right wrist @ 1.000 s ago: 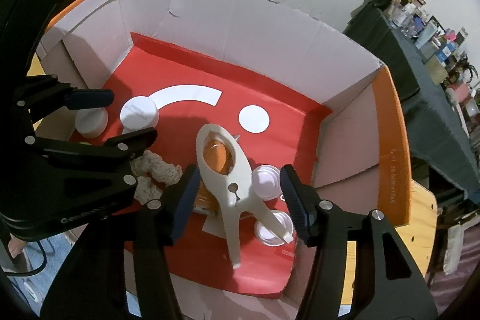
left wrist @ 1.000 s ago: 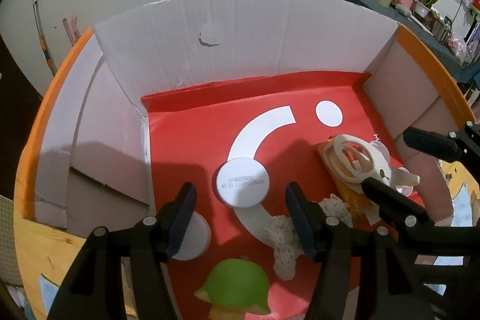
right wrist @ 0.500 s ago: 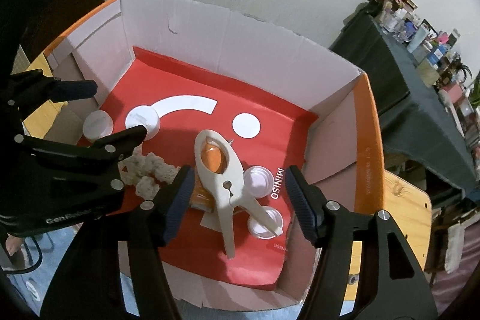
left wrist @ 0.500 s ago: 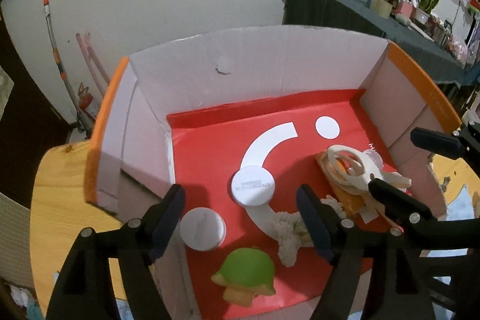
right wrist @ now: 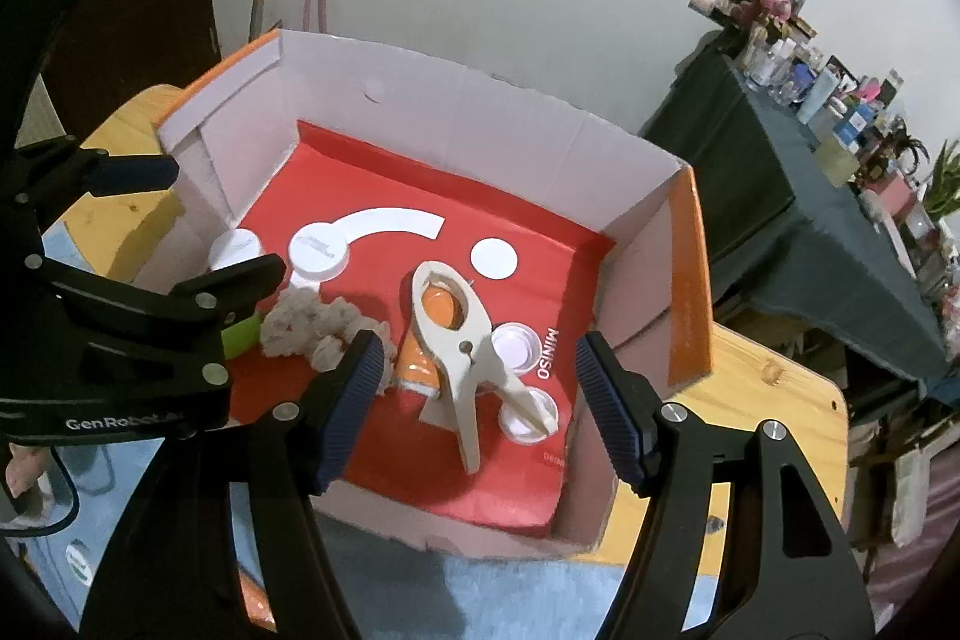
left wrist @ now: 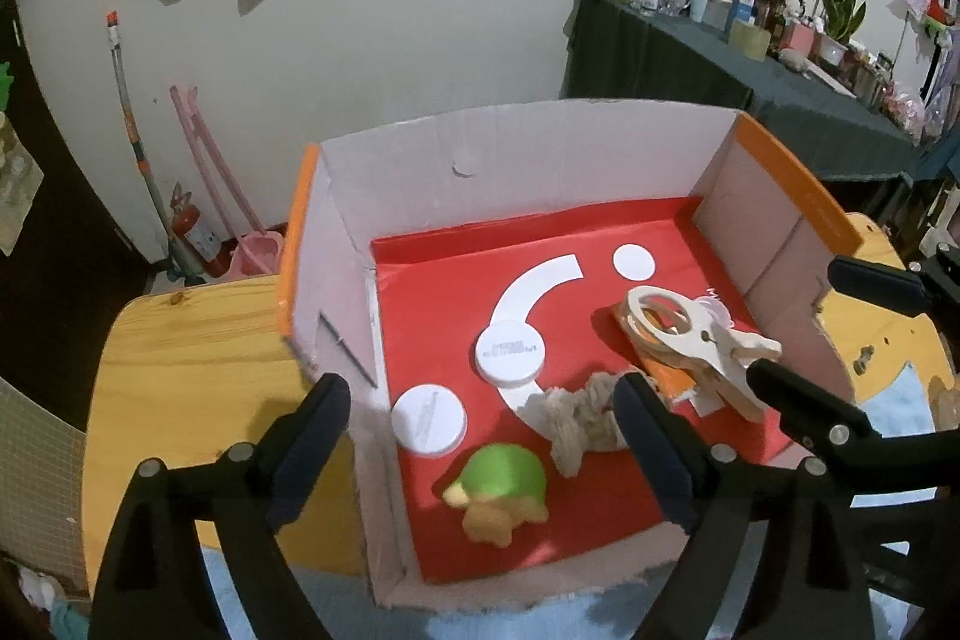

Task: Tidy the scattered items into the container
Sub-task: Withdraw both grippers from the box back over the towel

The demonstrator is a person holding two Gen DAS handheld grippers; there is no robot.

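Note:
The cardboard box (left wrist: 528,160) with a red liner (right wrist: 372,196) stands on a wooden table. Inside lie two white lids (left wrist: 509,353) (left wrist: 428,420), a green turtle toy (left wrist: 498,484), a knotted rope piece (left wrist: 576,418), a cream clamp (left wrist: 690,334) on an orange packet (right wrist: 444,310), and two small clear cups (right wrist: 513,349). My left gripper (left wrist: 480,436) is open and empty above the box's near side. My right gripper (right wrist: 477,388) is open and empty above the clamp's handles.
The round wooden table (left wrist: 180,352) extends left of the box, with a light blue mat (right wrist: 510,598) at the near edge. A dark-clothed side table (left wrist: 720,58) crowded with bottles stands at the back right. A mop and pink tools (left wrist: 198,160) lean on the wall.
Both grippers have pulled up and back from the box, so more of the box and table show. Items in the box have not moved.

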